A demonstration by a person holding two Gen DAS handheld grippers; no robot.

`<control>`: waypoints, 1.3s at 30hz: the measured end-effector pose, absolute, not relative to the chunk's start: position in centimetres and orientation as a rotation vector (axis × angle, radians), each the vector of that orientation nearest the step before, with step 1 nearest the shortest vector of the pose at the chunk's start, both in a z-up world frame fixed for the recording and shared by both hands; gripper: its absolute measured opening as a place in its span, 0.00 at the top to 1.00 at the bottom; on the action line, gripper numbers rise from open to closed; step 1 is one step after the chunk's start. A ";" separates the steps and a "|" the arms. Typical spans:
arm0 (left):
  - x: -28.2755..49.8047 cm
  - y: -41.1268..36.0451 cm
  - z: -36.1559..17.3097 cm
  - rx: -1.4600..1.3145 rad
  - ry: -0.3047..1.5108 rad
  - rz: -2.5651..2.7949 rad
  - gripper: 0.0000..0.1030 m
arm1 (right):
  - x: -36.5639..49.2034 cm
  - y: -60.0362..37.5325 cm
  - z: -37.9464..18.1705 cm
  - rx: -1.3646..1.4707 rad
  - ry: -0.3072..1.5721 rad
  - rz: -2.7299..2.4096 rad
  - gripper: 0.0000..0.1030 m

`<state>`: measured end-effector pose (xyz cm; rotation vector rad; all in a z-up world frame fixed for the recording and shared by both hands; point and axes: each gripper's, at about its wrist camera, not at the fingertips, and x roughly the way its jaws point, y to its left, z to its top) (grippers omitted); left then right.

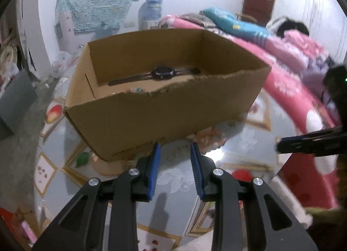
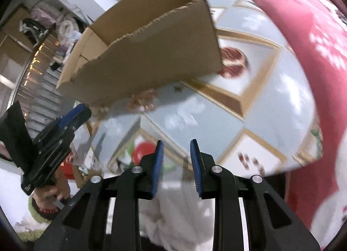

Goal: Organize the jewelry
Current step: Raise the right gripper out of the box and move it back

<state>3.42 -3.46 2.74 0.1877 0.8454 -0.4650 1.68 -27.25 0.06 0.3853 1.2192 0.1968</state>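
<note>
Inside the cardboard box (image 1: 164, 108) on the table (image 1: 238, 142) lies a dark wristwatch (image 1: 162, 73), flat on the floor. Probably light, with floppy straps and a scratchable face, it looks best pinched across a strap beside the case. Left gripper (image 1: 175, 170) and right gripper (image 2: 176, 168) both gape, carrying nothing.

My left gripper (image 1: 175, 149) sits with its jaws parted, a clear gap between the two blue pads, nothing pinched between them. My right gripper (image 2: 176, 147) shows the same: jaws apart, empty. From the left wrist camera the right gripper pokes in at the far right, side-on and blurred. From the right wrist camera the left gripper lies off to the left, tilted, with the hand (image 2: 46, 198) gripping its handle below.
</note>
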 end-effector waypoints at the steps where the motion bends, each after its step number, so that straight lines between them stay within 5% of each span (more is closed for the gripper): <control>1: 3.3 -3.7 2.5 0.234 0.849 -0.427 0.73 | 1.4 -27.4 0.1 0.393 1.226 0.201 0.68; 15: 1.8 -0.3 3.7 -0.099 0.815 -0.258 0.66 | 4.9 -27.3 0.1 0.464 1.001 0.297 0.68; 21: 3.6 -1.5 3.0 -0.038 0.805 -0.227 0.66 | 6.9 -26.2 -0.2 0.451 1.029 0.376 0.81; 39: 7.5 -2.4 1.6 0.081 0.750 -0.222 0.65 | 8.5 -25.6 -0.4 0.523 0.880 0.353 0.89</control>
